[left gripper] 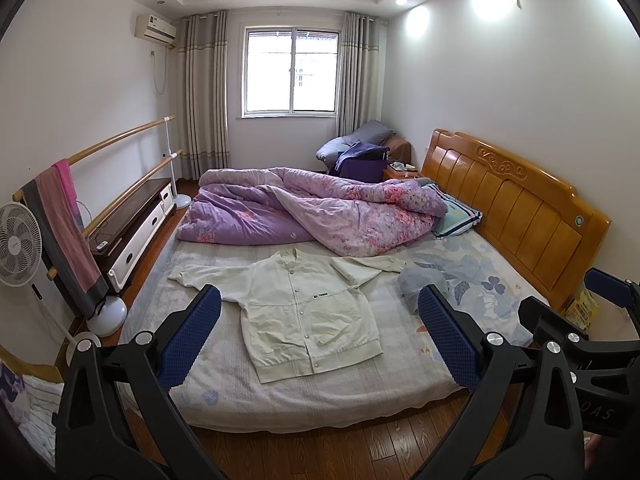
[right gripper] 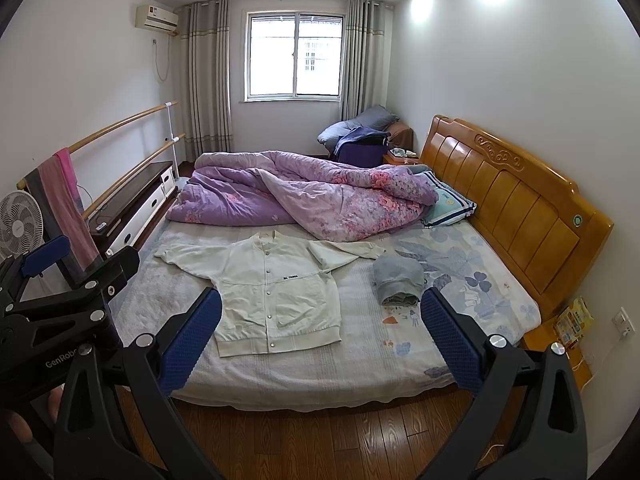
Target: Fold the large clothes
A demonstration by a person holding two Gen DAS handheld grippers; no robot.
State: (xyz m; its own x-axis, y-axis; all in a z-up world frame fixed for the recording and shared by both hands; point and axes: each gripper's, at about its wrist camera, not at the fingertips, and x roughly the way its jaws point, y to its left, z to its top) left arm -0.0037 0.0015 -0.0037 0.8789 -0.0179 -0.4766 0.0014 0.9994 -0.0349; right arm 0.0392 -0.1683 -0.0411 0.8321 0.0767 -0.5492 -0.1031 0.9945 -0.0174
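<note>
a: what is seen on the bed?

b: a cream snap-button jacket is laid flat, front up, on the pale bedspread near the foot-side edge. its sleeves are spread out to either side, and the placket is buttoned down the middle. a small dark label is seen on the chest.

a: and beside it?

b: a folded grey-blue garment is set just beside the jacket's sleeve, toward the headboard. a crumpled purple floral quilt is heaped behind the jacket, and a striped pillow is tucked against the headboard.

a: how is the left gripper held?

b: its blue-padded fingers are spread wide apart, and nothing is gripped between them. it is held above the floor in front of the bed, apart from the jacket.

a: the right gripper?

b: it is likewise opened wide, with nothing held. the jacket's hem is framed between its pads, though no contact is made. the left gripper's body is seen at the left edge of the right wrist view.

a: anything else noted?

b: a white fan and a towel-draped rail are seen by the left wall, with a curtained window at the far end.
</note>
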